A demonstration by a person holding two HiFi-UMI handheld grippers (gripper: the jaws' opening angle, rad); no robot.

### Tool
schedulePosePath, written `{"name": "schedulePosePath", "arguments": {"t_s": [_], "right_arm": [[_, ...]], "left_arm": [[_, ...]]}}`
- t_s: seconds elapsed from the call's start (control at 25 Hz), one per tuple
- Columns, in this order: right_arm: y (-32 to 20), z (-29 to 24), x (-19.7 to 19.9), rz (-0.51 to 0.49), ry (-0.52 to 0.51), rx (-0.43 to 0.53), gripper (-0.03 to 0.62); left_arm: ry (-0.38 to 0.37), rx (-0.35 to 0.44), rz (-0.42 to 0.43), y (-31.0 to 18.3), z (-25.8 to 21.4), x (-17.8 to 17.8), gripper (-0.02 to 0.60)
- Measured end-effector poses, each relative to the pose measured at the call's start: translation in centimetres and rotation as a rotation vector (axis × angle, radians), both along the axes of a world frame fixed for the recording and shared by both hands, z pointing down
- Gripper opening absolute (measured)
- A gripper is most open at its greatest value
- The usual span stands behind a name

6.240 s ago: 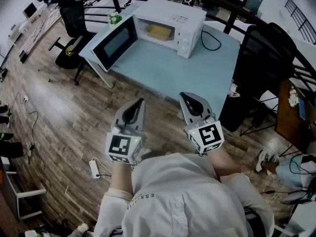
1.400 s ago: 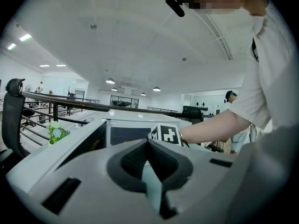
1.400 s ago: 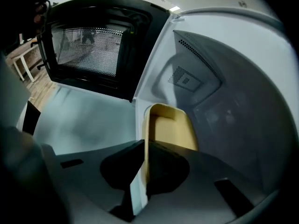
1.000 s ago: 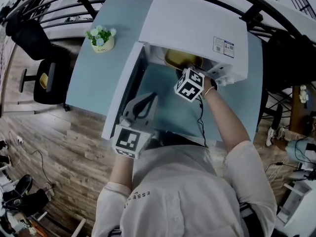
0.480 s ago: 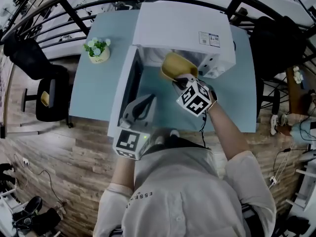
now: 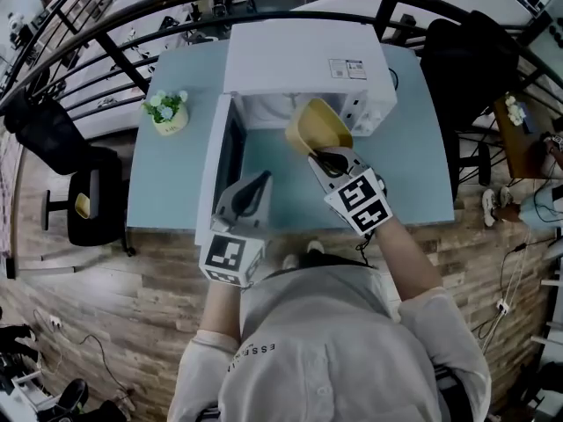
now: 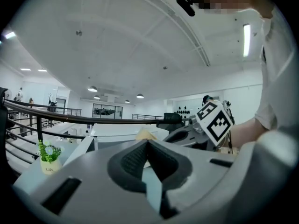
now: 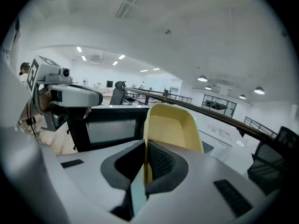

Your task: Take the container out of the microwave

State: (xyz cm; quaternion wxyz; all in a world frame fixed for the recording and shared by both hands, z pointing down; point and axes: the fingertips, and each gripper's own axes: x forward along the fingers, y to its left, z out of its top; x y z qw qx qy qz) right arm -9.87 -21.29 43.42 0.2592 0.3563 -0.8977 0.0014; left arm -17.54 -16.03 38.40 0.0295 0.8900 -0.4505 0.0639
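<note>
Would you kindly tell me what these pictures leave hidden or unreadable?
- Microwave cavity: head view, mostly hidden under its own roof.
- Label on its top: head view, too small to read.
- Container: left gripper view, mostly behind the left gripper.

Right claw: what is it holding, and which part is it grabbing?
The right claw pinches the yellow container by the edge of its side wall. The left claw is shut on nothing.
</note>
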Motion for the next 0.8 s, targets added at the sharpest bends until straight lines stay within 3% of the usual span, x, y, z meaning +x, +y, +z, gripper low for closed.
{"name": "schedulePosePath", "arguments": {"t_s": [0.28, 0.52, 0.8], "right_arm": [[1.5, -4.2, 1.6, 0.116, -0.13, 0.169, 0.029], [2.8, -5.9, 2.7, 0.177, -0.251, 0.197, 0.029], [3.1, -6.4, 3.4, 0.228, -0.314, 0.225, 0.028]], "left_arm": [[0.016, 0.003, 0.001, 0.1, -0.7, -0.4, -0.006], [0.002, 0.023, 0.016, -0.1, -1.3, -0.3, -0.006], [0.002, 0.043, 0.03, -1.0, -1.7, -0.3, -0.006]]}}
